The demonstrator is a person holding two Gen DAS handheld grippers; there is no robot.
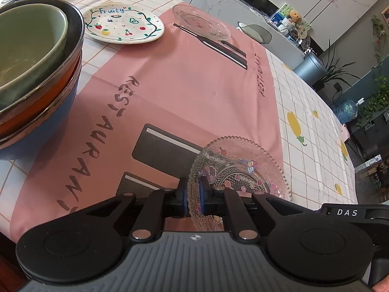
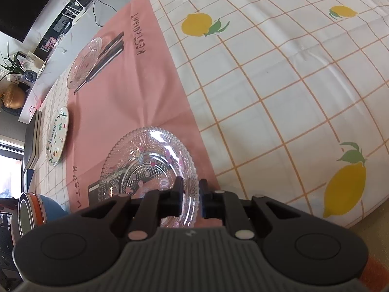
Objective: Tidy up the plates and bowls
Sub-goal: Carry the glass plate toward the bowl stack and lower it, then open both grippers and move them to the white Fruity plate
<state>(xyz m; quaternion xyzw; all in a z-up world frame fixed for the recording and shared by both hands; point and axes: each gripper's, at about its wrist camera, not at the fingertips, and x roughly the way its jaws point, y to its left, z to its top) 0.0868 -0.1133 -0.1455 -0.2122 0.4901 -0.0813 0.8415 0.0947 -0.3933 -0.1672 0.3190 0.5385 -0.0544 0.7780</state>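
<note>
Left claw (image 1: 193, 196): clamped on the rim of a glass plate (image 1: 239, 168), which is held tilted above the pink mat (image 1: 184, 82).
Right claw (image 2: 189, 198): narrowed around the same plate's (image 2: 148, 163) rim; contact cannot be told.
Second glass plate (image 1: 201, 22): laid far on the mat.
Fruit plate (image 1: 124, 25): set on the desk (image 1: 313, 112).
Stacked bowls (image 1: 36, 73): seen at left, on the mat's edge.

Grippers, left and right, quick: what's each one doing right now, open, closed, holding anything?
Left gripper: shut on the rim of the near glass plate.
Right gripper: fingers either side of the same plate's rim; contact cannot be told.
</note>
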